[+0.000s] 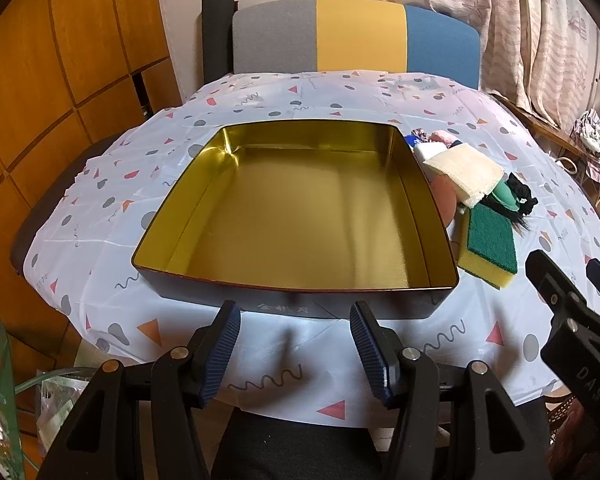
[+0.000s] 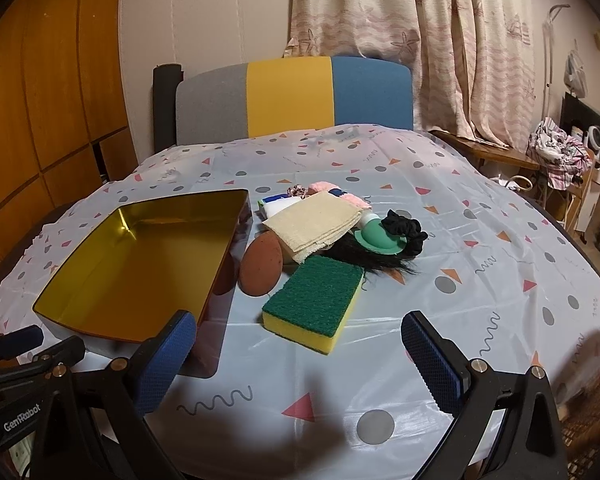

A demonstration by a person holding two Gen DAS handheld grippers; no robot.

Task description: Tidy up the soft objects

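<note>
left hand-held gripper (image 1: 296, 350) hovering spread, empty, lower centre | right hand-held gripper (image 2: 300, 364) spread, empty | soft pile incl. sponge (image 2: 314, 306) waiting mid-frame beside tin (image 2: 220, 280), handy for loading

Left gripper (image 1: 294, 354): my black plastic frame, brass-coloured screw heads at the pivots.
Left pads (image 1: 220, 354): dark blue, finely ribbed.
Right gripper (image 2: 300, 364): same black frame I see, white "GenRobot" lettering (left gripper's side).
Right pads (image 2: 162, 360): blue, cross-hatched texture.
</note>
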